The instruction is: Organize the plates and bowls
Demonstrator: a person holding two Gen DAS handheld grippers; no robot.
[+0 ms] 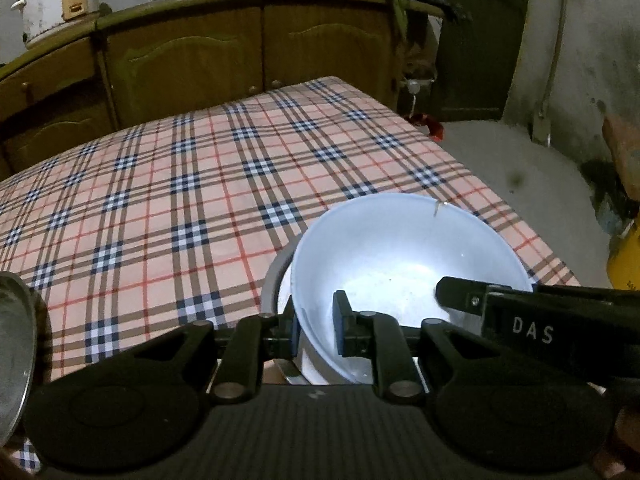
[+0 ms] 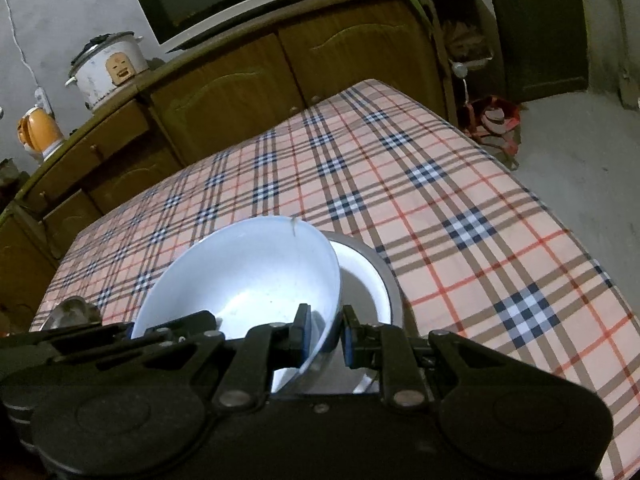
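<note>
The left gripper [image 1: 316, 330] pinches the near-left rim of a pale blue bowl [image 1: 400, 256], one pad inside and one outside — a clamp that keeps that side from slipping. The right gripper [image 2: 326, 334] grips the opposite rim the same way, so the bowl hangs tilted between them, just over a metal dish [image 2: 376, 280] on the checked tablecloth [image 2: 460, 200] — probably about to nest there.

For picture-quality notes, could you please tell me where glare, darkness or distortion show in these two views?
Left wrist view: glare inside the blue bowl, dim cabinets bowed by the fisheye. Right wrist view: softer sheen on that bowl, curved tablecloth lines, black corners.
</note>
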